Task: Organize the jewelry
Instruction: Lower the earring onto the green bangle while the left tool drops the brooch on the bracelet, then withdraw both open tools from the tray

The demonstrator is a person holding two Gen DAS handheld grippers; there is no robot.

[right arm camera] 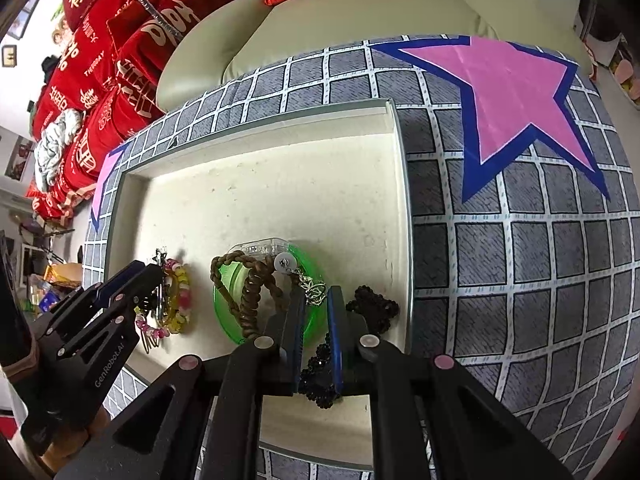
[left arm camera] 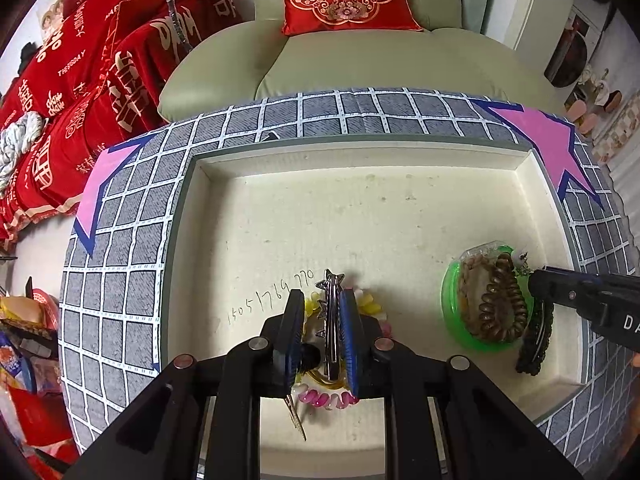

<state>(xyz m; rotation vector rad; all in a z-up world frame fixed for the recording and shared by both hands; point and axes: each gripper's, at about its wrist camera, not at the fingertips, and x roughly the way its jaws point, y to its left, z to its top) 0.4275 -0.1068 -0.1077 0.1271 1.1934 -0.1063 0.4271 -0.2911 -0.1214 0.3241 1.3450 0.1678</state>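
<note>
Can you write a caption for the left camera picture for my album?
Left hand-held gripper pinching a silver star-tipped metal hair clip above pink-and-yellow bead bracelets in a cream tray.

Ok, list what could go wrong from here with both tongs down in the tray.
1. The left tongs pinch the silver star clip above the beaded bracelets; lifting may snag them.
2. The right tongs sit at a silver pendant chain over the green dish; pulling could tip it or drag the brown coil tie.

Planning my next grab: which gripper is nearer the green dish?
Right. The right gripper has its fingers over the green dish rim; the left gripper is well off to its side, over the silver hair clip.
</note>
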